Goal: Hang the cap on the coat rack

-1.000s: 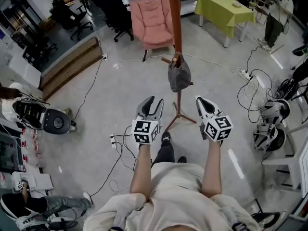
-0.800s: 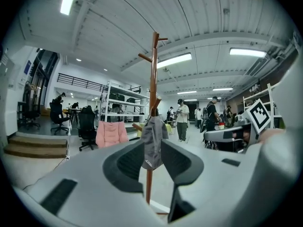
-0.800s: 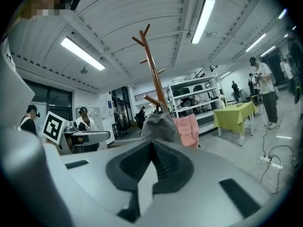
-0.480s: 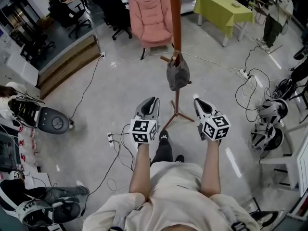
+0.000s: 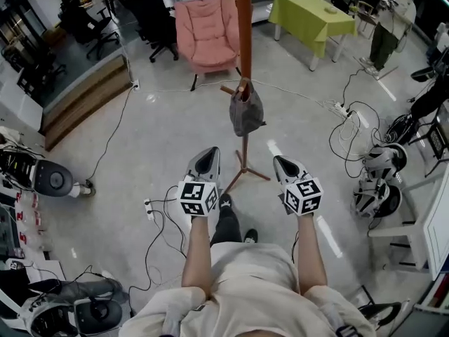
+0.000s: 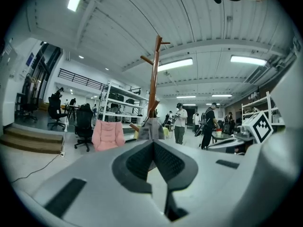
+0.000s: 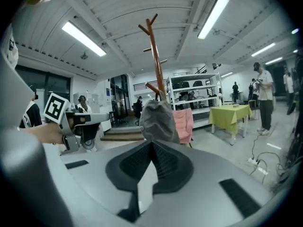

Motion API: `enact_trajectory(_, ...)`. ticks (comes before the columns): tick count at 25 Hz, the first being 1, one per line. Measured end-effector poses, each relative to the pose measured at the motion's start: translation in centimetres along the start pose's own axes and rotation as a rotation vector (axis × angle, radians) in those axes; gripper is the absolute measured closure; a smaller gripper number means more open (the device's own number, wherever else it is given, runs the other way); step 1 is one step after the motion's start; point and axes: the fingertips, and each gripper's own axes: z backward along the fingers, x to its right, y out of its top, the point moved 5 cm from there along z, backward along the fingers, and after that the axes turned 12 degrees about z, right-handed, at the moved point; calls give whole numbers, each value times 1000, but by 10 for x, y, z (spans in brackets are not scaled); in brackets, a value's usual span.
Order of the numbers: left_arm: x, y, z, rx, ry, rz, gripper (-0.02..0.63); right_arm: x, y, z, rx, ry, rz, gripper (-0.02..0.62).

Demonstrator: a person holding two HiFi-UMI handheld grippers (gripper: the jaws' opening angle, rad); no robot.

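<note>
A grey cap (image 5: pixel 245 112) hangs on a low peg of the brown wooden coat rack (image 5: pixel 243 34), straight ahead of both grippers. My left gripper (image 5: pixel 208 153) is shut, its jaws have just been closing with nothing between them. My right gripper (image 5: pixel 283 161) is shut and empty too. Both are held short of the cap, one on each side of the rack's foot. In the left gripper view the cap (image 6: pixel 150 129) and the rack (image 6: pixel 153 79) show above the closed left gripper (image 6: pixel 154 143). The right gripper view shows the cap (image 7: pixel 158 122) just over the closed right gripper (image 7: pixel 151 144).
A pink armchair (image 5: pixel 208 37) stands behind the rack and a green-covered table (image 5: pixel 312 16) at the back right. Cables and a power strip (image 5: pixel 149 208) lie on the floor at the left. Equipment (image 5: pixel 375 181) sits at the right, wooden steps (image 5: pixel 84 97) at the left.
The left gripper's jaws have closed from wide open to shut, empty. Both grippers sit lower in the head view, the right one a little sunk. The cap still hangs on the rack.
</note>
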Motion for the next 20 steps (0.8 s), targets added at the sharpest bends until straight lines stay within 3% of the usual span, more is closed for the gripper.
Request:
enact_trajectory(4, 6, -1, -1, 13, -27, 0, 600, 5, -4, 12, 20, -43, -64, 594)
enact_trajectory(12, -5, 19, -13, -28, -24, -50, 598, 8, 10, 11, 21, -83, -74, 594)
enact_trajectory(20, -20, 33, -2, -16, -57, -13, 598, -10, 34, 2, 24, -96, -57, 594)
